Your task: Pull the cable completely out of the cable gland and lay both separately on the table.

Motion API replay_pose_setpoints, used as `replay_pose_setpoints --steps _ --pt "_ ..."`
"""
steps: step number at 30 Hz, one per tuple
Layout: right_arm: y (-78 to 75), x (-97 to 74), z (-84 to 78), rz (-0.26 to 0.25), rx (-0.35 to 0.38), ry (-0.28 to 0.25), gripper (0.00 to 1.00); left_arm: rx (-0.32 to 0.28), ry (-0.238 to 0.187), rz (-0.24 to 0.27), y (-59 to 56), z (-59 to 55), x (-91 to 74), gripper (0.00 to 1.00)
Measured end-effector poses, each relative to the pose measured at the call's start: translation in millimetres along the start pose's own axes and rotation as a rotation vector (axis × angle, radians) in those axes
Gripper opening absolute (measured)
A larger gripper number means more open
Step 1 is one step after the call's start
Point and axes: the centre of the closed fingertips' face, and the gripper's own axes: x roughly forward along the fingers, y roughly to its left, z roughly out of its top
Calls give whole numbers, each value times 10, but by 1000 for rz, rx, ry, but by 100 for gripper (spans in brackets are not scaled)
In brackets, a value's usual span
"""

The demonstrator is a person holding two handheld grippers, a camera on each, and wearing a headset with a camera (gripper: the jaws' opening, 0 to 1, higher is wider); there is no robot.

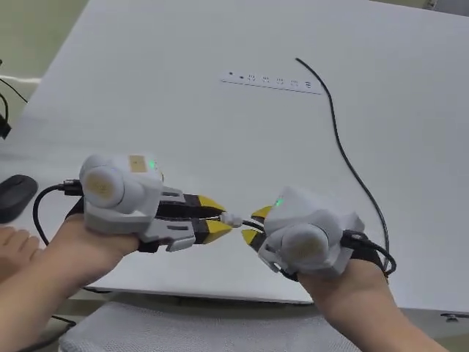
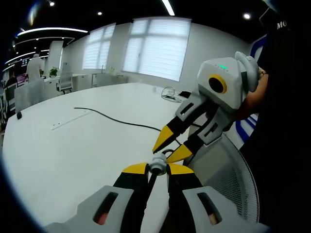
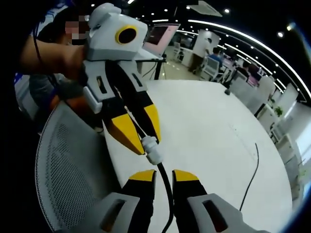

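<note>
Above the near edge of the bench (image 1: 220, 132), the left claw (image 1: 222, 218) clamps the white gland (image 1: 232, 218) to brace it, while the right claw (image 1: 253, 224) straddles the black cable (image 3: 166, 194) just behind — whether it bites tight cannot be told. Opposed grips set up a straight pull; the cable is not yet out.

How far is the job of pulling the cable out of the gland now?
Done: both parts are gripped. The left tool is shut on the white gland, the right tool on the black cable. In hand: the pull; the cable runs into the gland. Left: free it fully, then lay both apart on the table.
</note>
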Motion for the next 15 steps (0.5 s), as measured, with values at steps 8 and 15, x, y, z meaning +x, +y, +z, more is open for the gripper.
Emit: replay_pose_setpoints --steps 8,15 --pt "-1 23 6 6 -26 -7 1 -2 -6 -9 22 -4 -8 15" --pt "-35 27 -37 -2 25 -14 0 25 -9 -14 29 5 -10 15"
